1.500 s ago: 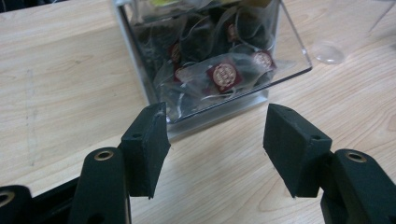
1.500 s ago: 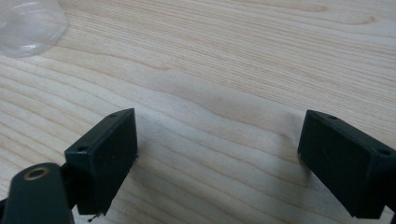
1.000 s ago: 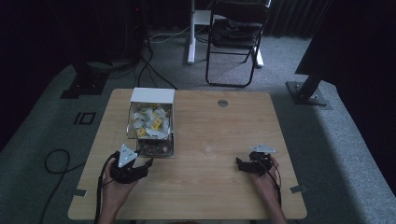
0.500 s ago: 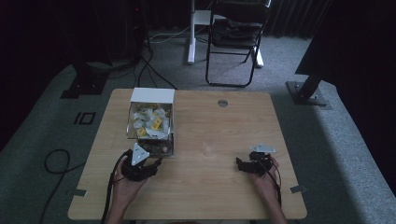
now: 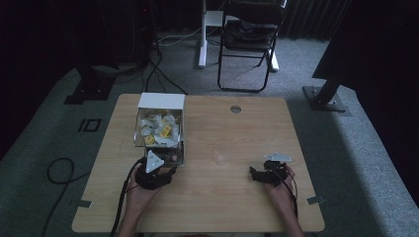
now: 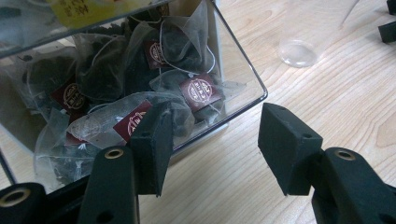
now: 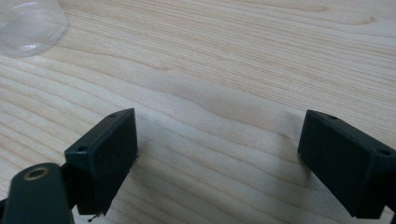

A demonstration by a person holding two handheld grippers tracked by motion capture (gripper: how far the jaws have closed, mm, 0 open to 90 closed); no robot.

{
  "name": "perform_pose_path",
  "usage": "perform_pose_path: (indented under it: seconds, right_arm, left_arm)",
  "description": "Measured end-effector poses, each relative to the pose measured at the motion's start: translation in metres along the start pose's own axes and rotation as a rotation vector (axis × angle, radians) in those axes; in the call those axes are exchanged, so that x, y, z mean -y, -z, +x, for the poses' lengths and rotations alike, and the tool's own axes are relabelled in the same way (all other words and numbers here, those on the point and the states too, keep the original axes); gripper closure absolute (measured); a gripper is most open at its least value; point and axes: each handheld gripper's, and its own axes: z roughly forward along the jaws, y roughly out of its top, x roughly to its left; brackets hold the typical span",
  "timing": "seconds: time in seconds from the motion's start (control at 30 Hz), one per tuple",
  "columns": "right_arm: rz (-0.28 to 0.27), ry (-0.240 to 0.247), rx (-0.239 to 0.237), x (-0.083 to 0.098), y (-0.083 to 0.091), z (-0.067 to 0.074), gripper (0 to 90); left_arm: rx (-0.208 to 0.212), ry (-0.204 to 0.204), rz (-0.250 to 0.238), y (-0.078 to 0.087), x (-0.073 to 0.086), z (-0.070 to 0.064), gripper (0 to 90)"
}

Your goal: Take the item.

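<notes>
Since the earlier pictures, the left gripper [image 5: 165, 170] had slid from the table's left edge to the near corner of the clear box [image 5: 159, 129], and there it sat, while the right gripper [image 5: 257, 174] had kept its place at about four o'clock on the wooden table [image 5: 232, 143]. From the left gripper view, the jaws stood spread with nothing between them, the left jaw just in front of the box's corner. Inside the box lay tea bags [image 6: 184, 70] with dark red tags, heaped against the clear wall. At about one o'clock beyond the jaws stood a clear plastic cup [image 6: 303, 32], though its outline was faint. In the right gripper view, the right gripper [image 7: 217, 154] was spread wide over bare wood, with what seemed to be the same cup [image 7: 30, 23] at eleven o'clock.
</notes>
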Motion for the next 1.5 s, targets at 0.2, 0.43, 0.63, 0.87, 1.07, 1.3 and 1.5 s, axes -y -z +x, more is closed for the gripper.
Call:
perform_pose_path:
  seconds: [0.2, 0.43, 0.63, 0.87, 1.07, 1.3, 1.5]
  right_arm:
    - [0.0, 0.0, 0.0, 0.0, 0.0, 0.0, 11.7]
    - [0.0, 0.0, 0.0, 0.0, 0.0, 0.0, 11.7]
    - [0.0, 0.001, 0.0, 0.0, 0.0, 0.0, 11.7]
    - [0.0, 0.001, 0.0, 0.0, 0.0, 0.0, 11.7]
    - [0.0, 0.001, 0.0, 0.0, 0.0, 0.0, 11.8]
    - [0.0, 0.001, 0.0, 0.0, 0.0, 0.0, 11.7]
    - [0.0, 0.001, 0.0, 0.0, 0.0, 0.0, 11.7]
  left_arm:
    - [0.007, -0.001, 0.013, 0.004, 0.002, -0.001, 49.0]
    - [0.017, 0.017, 0.011, 0.012, 0.009, -0.006, 52.6]
    - [0.024, 0.014, 0.021, 0.019, 0.009, -0.008, 57.0]
    - [-0.041, 0.014, -0.014, 0.026, 0.006, -0.008, 62.2]
    - [-0.068, 0.003, 0.025, 0.022, 0.003, -0.007, 72.0]
    - [-0.073, 0.035, 0.034, 0.023, 0.003, -0.001, 84.4]
    - [-0.066, 0.035, 0.019, 0.027, 0.0, 0.001, 90.0]
